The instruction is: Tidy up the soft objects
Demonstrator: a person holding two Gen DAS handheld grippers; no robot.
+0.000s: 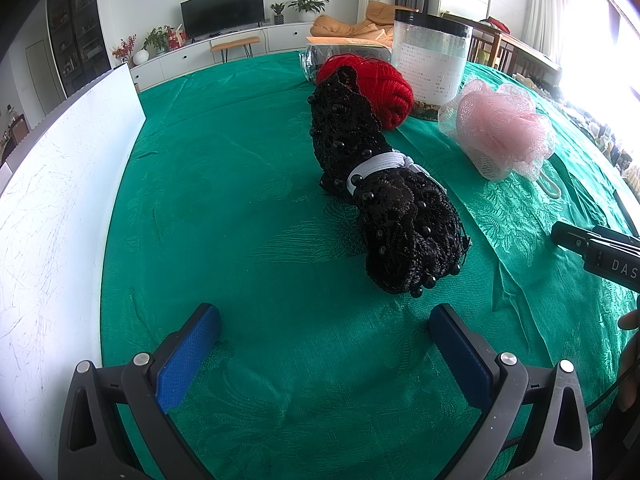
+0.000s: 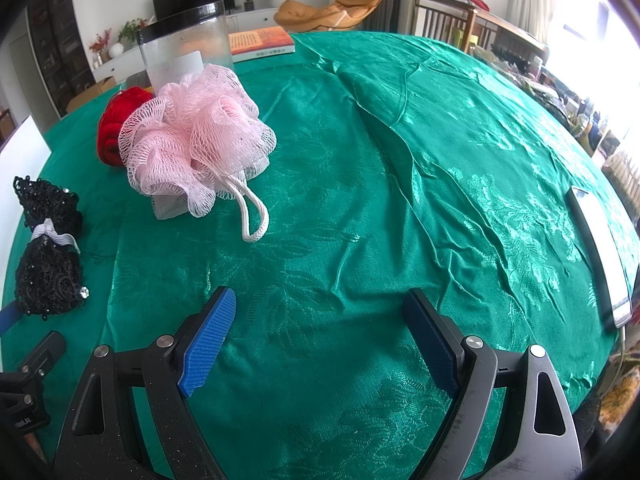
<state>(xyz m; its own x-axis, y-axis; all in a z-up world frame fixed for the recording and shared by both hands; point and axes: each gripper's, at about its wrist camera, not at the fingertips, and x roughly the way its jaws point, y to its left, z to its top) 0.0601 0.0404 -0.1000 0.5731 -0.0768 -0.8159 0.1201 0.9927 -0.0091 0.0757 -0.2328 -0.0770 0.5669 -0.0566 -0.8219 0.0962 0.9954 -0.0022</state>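
left gripper (image 1: 324, 344) gaped empty | right gripper (image 2: 320, 340) gaped empty | black beaded lace bundle (image 1: 384, 200) looked soft, light, snaggy | grab at white elastic band (image 1: 380, 166)

Glossy green tablecloth (image 2: 360, 200); pink mesh loofah (image 2: 192, 132).

Green tablecloth (image 2: 360, 200), clear jar (image 1: 430, 60), orange book (image 2: 262, 43), phone (image 2: 600, 248), white board (image 1: 60, 208)

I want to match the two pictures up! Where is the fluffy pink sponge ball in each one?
Left wrist view: the pink mesh sponge sits upper right, on the green tablecloth.
Right wrist view: it sits upper left, its white loop toward the camera.
Shared landmark: the red yarn ball, right beside it in both.
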